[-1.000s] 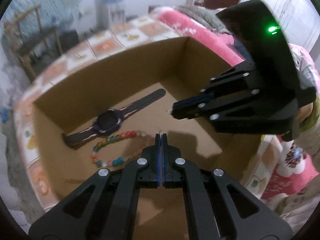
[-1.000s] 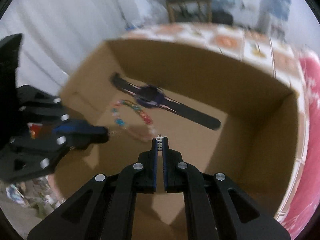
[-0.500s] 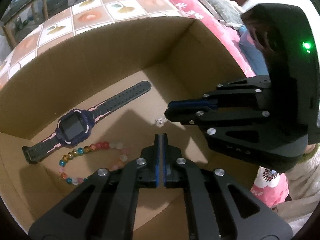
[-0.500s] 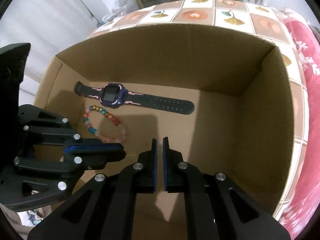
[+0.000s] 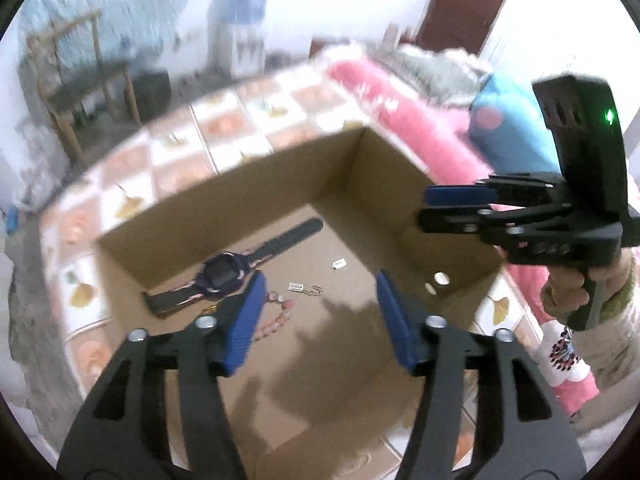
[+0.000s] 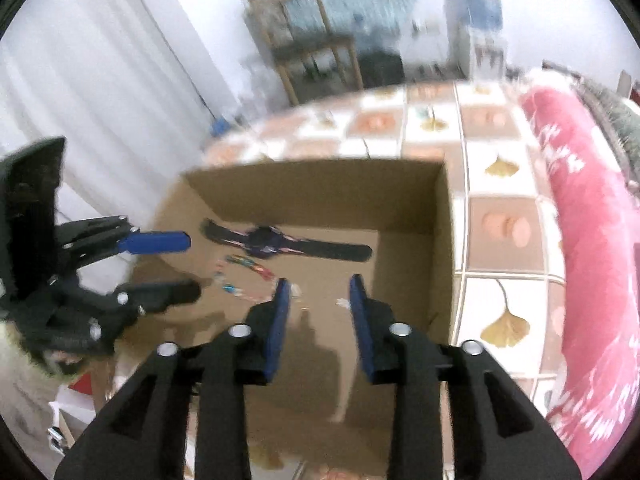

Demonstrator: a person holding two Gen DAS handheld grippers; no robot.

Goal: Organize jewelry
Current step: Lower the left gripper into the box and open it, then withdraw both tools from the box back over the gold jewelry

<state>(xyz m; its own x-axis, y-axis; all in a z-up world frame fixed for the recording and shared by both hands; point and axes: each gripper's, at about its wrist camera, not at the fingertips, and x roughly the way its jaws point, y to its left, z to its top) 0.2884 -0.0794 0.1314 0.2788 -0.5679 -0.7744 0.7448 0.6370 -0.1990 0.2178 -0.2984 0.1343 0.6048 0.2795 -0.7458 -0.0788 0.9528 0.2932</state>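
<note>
An open cardboard box [image 5: 280, 184] [image 6: 444, 240] holds a dark watch [image 5: 224, 276] [image 6: 272, 242], a coloured bead bracelet [image 5: 276, 316] [image 6: 244, 264] and two small silver earrings [image 5: 298, 287] [image 5: 338, 264] on its floor. My left gripper [image 5: 318, 312] is open and empty above the box; it also shows in the right wrist view [image 6: 176, 264]. My right gripper [image 6: 318, 308] is open and empty above the box; it also shows in the left wrist view [image 5: 436, 206] at the right.
The box stands on a tiled cloth with leaf patterns [image 6: 496, 208]. A pink blanket [image 6: 580, 216] lies to the right. A wooden chair [image 6: 308, 56] and a water dispenser [image 5: 240, 36] stand at the back.
Both grippers have opened and risen away from the box floor. The two small earrings now lie loose on the floor beside the bracelet.
</note>
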